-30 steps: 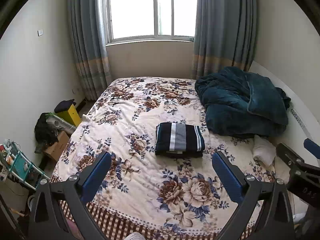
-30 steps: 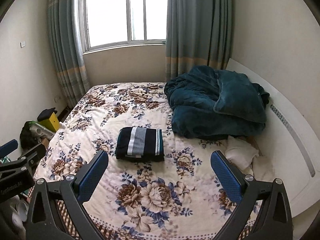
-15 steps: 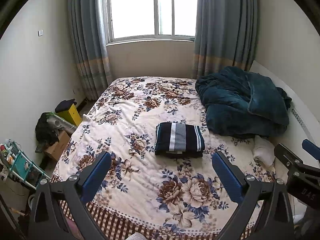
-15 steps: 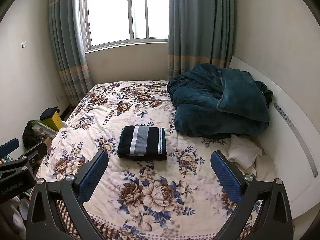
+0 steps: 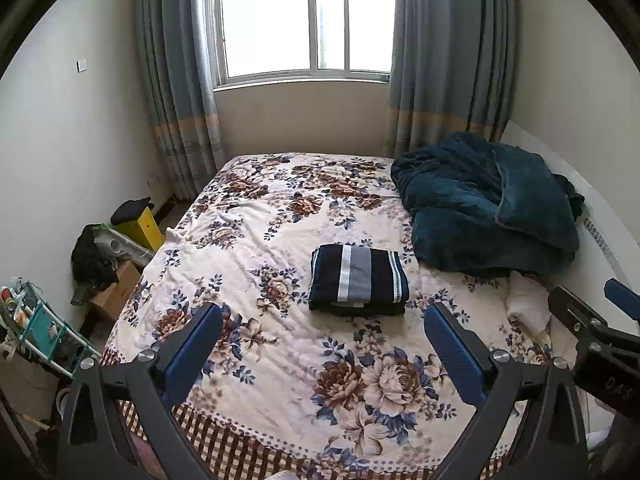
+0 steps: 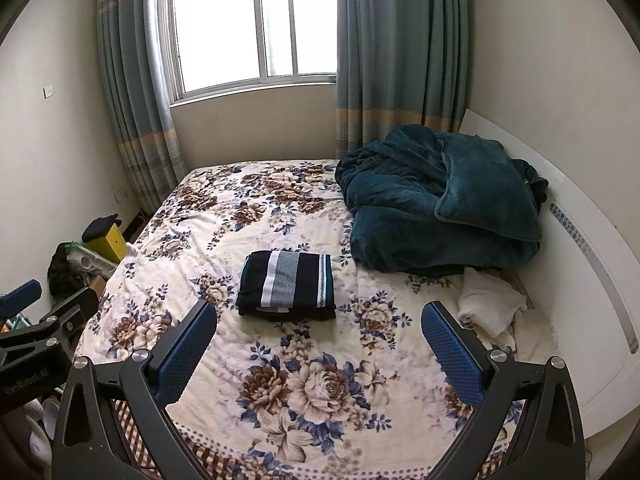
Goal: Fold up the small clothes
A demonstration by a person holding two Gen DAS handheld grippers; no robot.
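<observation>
At my 9 o'clock the yellow box [image 5: 146, 229] sits on the floor beside the bed [image 5: 256, 240]. My left gripper [image 5: 322, 338] hovers over the foot of the bed, jaws released and wide apart, holding nothing. At 12 o'clock from it, the folded striped garment [image 5: 359, 280] lies flat on the floral cover, clear of both grippers. My right gripper [image 6: 319, 336] hangs likewise with jaws spread and empty, the garment at its 11 o'clock. At 2 o'clock the teal blanket [image 6: 436, 200] is heaped against the headboard [image 6: 592, 264], white cloth [image 6: 490, 300] just below it
</observation>
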